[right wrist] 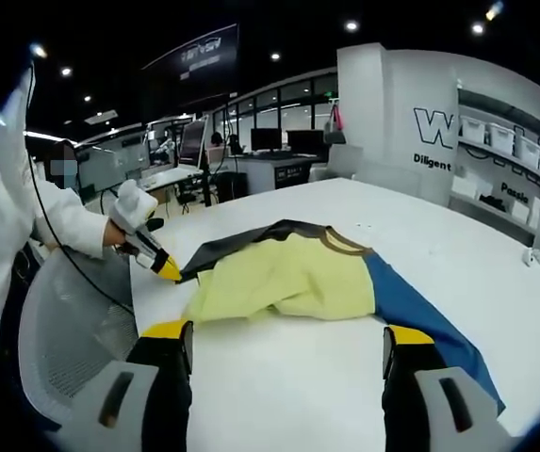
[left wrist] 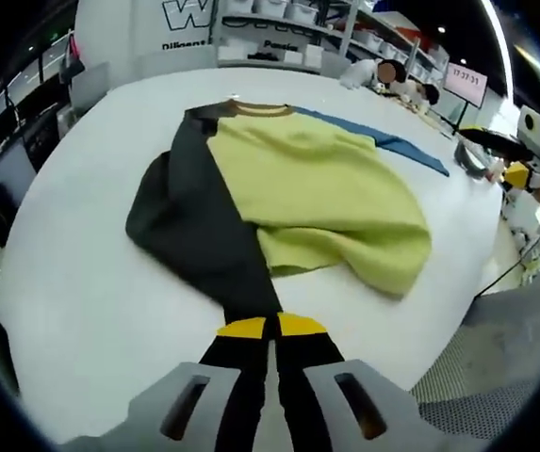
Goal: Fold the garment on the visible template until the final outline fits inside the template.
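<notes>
A garment lies on the white table (left wrist: 81, 282). It has a yellow-green body (left wrist: 317, 188), a brown collar (left wrist: 262, 109), a dark grey sleeve (left wrist: 189, 221) and a blue strip (left wrist: 392, 143) at its far side. I cannot tell whether the blue strip is a sleeve or a sheet beneath it. My left gripper (left wrist: 271, 327) is shut on the end of the dark sleeve, pulled toward the near table edge. In the right gripper view, a gloved hand holds that left gripper (right wrist: 159, 261) at the sleeve tip. My right gripper (right wrist: 288, 335) stands open above the table, short of the yellow-green body (right wrist: 279, 278) and the blue strip (right wrist: 420, 315).
A grey mesh chair (right wrist: 57, 330) stands at the table edge by the person in white (right wrist: 10, 217). Mesh also shows at the lower right (left wrist: 496, 377). Shelves with bins (left wrist: 279, 19) and desks with monitors (right wrist: 270, 141) stand beyond the table.
</notes>
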Demonstrator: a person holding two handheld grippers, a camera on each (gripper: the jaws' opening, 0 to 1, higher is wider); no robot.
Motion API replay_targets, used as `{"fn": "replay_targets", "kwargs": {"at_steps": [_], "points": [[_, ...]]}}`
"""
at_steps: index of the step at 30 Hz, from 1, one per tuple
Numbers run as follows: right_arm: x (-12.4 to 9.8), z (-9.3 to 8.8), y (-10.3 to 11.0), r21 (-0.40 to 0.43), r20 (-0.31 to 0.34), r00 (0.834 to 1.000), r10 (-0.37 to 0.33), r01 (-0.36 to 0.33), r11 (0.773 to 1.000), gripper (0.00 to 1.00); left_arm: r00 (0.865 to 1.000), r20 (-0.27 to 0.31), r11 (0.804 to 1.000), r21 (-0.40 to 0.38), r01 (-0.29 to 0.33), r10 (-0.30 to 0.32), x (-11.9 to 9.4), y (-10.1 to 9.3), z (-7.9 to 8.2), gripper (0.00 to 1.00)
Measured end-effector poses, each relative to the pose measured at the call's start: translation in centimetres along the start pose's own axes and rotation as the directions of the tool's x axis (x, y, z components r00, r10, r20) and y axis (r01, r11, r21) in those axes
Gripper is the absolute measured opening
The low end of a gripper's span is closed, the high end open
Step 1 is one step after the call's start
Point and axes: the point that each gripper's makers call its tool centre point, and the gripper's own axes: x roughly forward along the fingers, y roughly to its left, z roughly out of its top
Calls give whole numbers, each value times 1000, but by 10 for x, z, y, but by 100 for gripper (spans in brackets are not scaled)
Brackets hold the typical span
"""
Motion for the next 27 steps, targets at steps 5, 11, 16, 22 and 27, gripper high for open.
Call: {"fn": "replay_targets", "kwargs": {"at_steps": [5, 11, 16, 22, 27], "points": [[-2, -1, -2, 5, 0, 1000, -4, 4, 1000, 84, 1000, 29, 1000, -9, 8, -8, -8, 4, 8, 0], [-3, -3, -2, 7, -2, 1000, -7, 7, 1000, 84, 999, 47, 1000, 9, -4, 3, -26, 20, 20, 0], [-2, -3, -2, 6, -5, 1000, -5, 5, 1000, 83, 997, 58, 996, 77, -50, 46, -42, 44, 36, 0], [-1, -3, -2, 6, -8, 1000, -3, 3, 1000, 83, 992, 66, 982, 148, -115, 107, -55, 67, 49, 0], [0, -3, -2, 4, -11, 1000, -2, 2, 1000, 83, 980, 98, 966, 178, -188, 173, -78, 107, 76, 0]]}}
